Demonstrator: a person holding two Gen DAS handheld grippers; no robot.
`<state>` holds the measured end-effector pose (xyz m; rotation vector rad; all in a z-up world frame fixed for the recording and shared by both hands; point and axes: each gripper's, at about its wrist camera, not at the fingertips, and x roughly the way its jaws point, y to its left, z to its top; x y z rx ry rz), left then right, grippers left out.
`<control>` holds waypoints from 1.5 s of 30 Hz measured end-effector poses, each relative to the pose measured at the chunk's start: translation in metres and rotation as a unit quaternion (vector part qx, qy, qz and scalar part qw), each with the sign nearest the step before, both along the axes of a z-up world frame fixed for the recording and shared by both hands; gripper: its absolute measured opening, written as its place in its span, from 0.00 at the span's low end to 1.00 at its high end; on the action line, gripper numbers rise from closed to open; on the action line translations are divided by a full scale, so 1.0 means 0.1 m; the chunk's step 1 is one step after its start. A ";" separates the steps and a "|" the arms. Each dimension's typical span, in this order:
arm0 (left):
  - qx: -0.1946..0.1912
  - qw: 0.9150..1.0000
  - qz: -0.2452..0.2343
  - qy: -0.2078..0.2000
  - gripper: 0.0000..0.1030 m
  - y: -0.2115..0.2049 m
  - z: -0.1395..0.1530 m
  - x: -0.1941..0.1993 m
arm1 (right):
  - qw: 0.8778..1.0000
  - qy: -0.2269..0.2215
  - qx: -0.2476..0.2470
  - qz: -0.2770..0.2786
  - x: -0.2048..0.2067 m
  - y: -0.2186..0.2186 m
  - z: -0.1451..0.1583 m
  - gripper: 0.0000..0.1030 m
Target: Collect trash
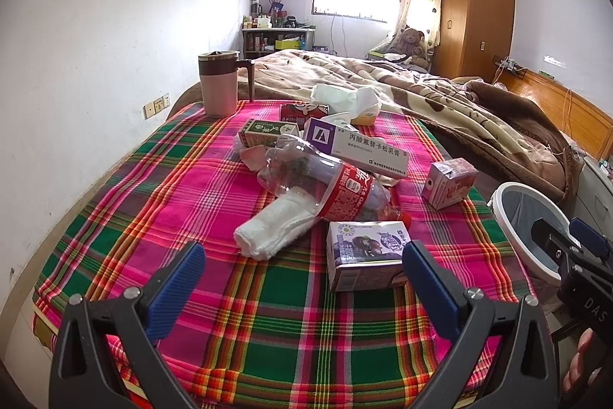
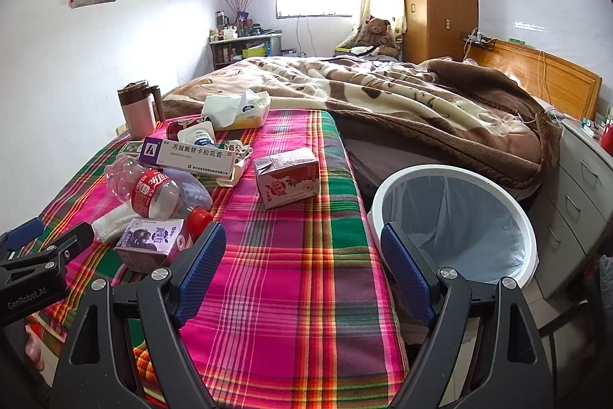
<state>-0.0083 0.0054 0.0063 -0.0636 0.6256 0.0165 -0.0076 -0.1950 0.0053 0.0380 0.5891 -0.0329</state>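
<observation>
Trash lies on a plaid cloth point(image 1: 199, 202) over the bed end: a purple milk carton point(image 1: 366, 253), a crushed clear bottle with a red label point(image 1: 325, 184), a rolled white towel point(image 1: 277, 225), a pink carton point(image 1: 448, 183), a long white and purple box point(image 1: 360, 146) and a green box point(image 1: 266, 133). A white bin with a liner point(image 2: 459, 217) stands to the right of the bed. My left gripper point(image 1: 304, 280) is open and empty, just short of the purple carton. My right gripper point(image 2: 302, 265) is open and empty, above the cloth's right edge beside the bin.
A pink mug with a brown lid point(image 1: 220, 85) stands at the cloth's far left. A tissue pack point(image 2: 237, 108) and a red can point(image 2: 180, 127) lie behind the trash. A brown blanket point(image 2: 383, 94) covers the bed. Drawers point(image 2: 578, 186) stand right of the bin.
</observation>
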 end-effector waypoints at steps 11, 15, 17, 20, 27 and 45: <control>-0.002 1.000 -0.001 0.000 1.00 0.03 0.02 0.00 | 1.000 0.000 -0.002 0.000 0.00 0.04 0.00 0.82; -0.001 1.000 -0.001 -0.002 1.00 0.02 0.02 -0.01 | 1.000 0.000 -0.002 0.000 0.00 0.03 0.00 0.82; -0.001 1.000 0.000 -0.002 1.00 0.03 0.02 -0.01 | 1.000 0.000 -0.002 0.000 0.01 0.03 0.01 0.82; -0.002 1.000 -0.001 -0.002 1.00 0.03 0.02 -0.01 | 1.000 0.000 -0.003 0.000 0.01 0.03 0.01 0.82; -0.002 1.000 0.000 -0.002 1.00 0.05 0.01 -0.01 | 1.000 0.001 -0.004 0.000 0.01 0.04 0.01 0.82; -0.002 1.000 0.002 -0.004 1.00 0.07 0.00 -0.01 | 1.000 0.000 -0.006 0.000 0.02 0.05 0.00 0.82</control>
